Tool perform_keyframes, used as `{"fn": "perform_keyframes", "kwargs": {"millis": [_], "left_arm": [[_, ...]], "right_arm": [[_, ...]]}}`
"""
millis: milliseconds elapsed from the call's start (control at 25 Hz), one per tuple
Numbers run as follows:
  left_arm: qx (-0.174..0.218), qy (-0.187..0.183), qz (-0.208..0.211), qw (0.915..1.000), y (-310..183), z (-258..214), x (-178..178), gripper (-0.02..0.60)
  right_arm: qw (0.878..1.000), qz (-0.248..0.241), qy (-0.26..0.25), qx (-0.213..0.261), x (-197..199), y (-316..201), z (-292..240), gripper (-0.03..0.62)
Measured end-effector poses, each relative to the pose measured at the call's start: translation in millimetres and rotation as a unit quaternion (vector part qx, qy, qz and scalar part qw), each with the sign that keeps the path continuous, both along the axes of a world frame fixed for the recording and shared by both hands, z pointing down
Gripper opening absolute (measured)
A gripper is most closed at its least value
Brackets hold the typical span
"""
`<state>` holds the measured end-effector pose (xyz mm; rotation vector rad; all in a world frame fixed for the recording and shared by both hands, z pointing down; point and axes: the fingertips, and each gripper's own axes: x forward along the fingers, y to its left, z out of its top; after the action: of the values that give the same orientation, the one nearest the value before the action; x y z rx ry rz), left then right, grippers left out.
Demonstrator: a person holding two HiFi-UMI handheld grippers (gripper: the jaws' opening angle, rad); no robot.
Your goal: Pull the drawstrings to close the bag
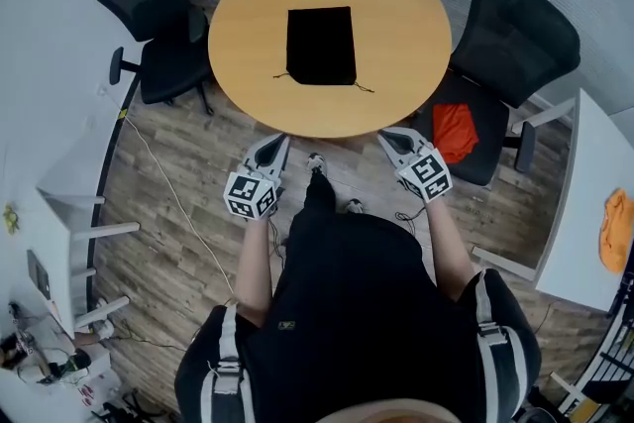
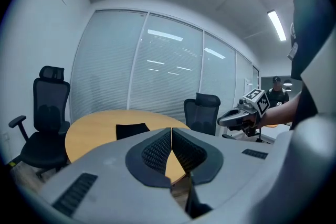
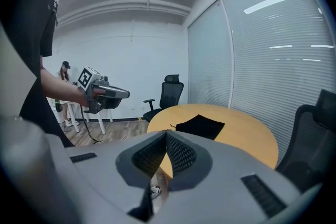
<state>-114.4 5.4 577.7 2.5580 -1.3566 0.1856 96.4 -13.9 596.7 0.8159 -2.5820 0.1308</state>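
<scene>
Black bag (image 1: 320, 46) lies flat mid round table (image 1: 248, 35). Thin drawstrings (image 1: 364, 88) seem to trail off its near edge. Left gripper (image 1: 279, 144) and right gripper (image 1: 388, 136) hover off the table's near rim, well apart from the bag. Both have jaws pressed together, nothing held.

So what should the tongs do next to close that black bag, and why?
Probably move both forward over the table toward the black bag, opening on the way. The left tongs and right tongs are shut, empty and short of the table edge, while the bag lies flat with a drawstring end poking out at each near corner.
</scene>
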Motion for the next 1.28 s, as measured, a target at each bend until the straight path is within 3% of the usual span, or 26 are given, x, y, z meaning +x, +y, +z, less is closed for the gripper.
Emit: {"fn": "perform_keyframes", "kwargs": {"millis": [280, 480, 720, 1280], "left_arm": [[-0.022, -0.009, -0.017, 0.9996, -10, 20, -15, 0.017], [-0.035, -0.019, -0.03, 0.9988, -23, 34, -26, 0.017], [-0.055, 0.003, -0.039, 0.9977, -53, 49, -38, 0.017], [-0.135, -0.048, -0.001, 0.9896, -146, 121, -65, 0.018]], "right_arm": [[1.0, 0.009, 0.022, -0.014, 4, -12, 21, 0.055], [1.0, 0.012, 0.001, -0.024, 6, -27, 28, 0.055], [0.998, 0.023, -0.03, -0.042, 0, -56, 44, 0.055], [0.991, 0.022, 0.065, -0.112, -17, -122, 122, 0.058]]}}
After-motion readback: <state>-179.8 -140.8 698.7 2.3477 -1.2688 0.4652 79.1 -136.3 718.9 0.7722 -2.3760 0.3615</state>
